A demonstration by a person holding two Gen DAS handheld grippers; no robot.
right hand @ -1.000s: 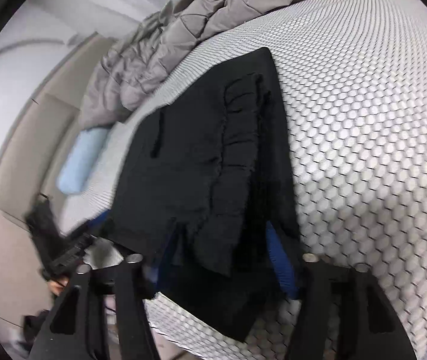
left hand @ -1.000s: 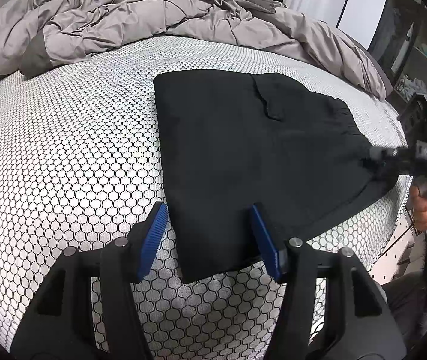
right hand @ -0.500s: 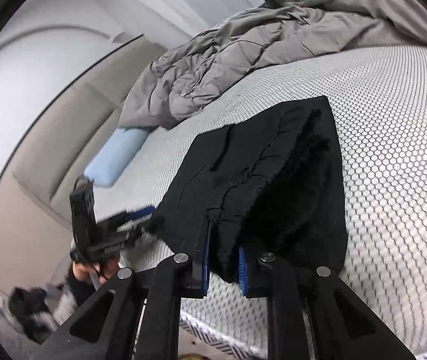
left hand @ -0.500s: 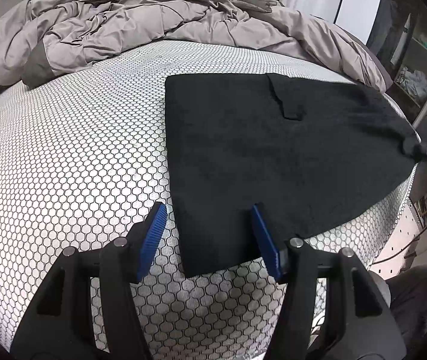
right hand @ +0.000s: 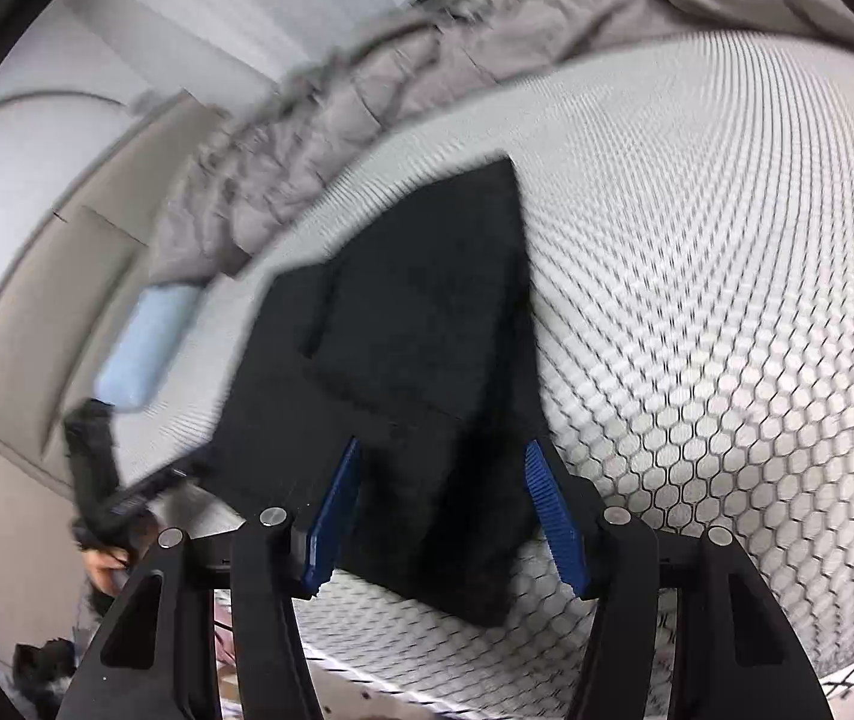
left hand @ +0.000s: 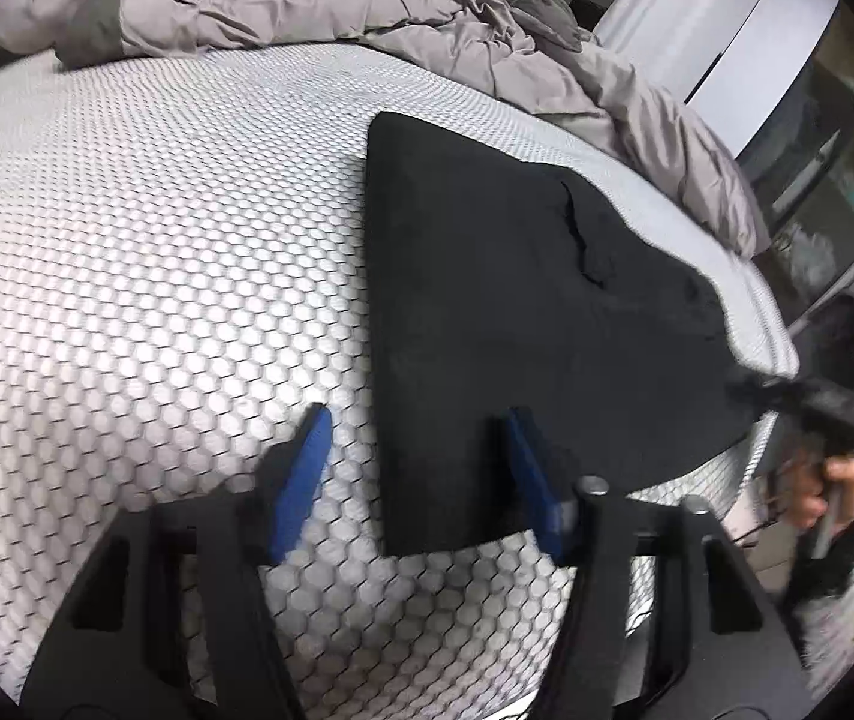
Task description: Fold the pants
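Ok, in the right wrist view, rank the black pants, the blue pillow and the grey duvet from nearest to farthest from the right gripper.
1. Black pants: between the right gripper's opening fingers, not pinched.
2. Blue pillow: off to the left, by the headboard.
3. Grey duvet: bunched along the far top of the bed.

left tongs [left hand: 415, 468]: matte black forked arms, ribbed blue pads, round silver screw heads | right tongs [right hand: 445, 516]: same black frame, triangular cut-outs, blue ridged pads, silver screws | hand [left hand: 817, 489]: on black pistol-style handle, dark sleeve
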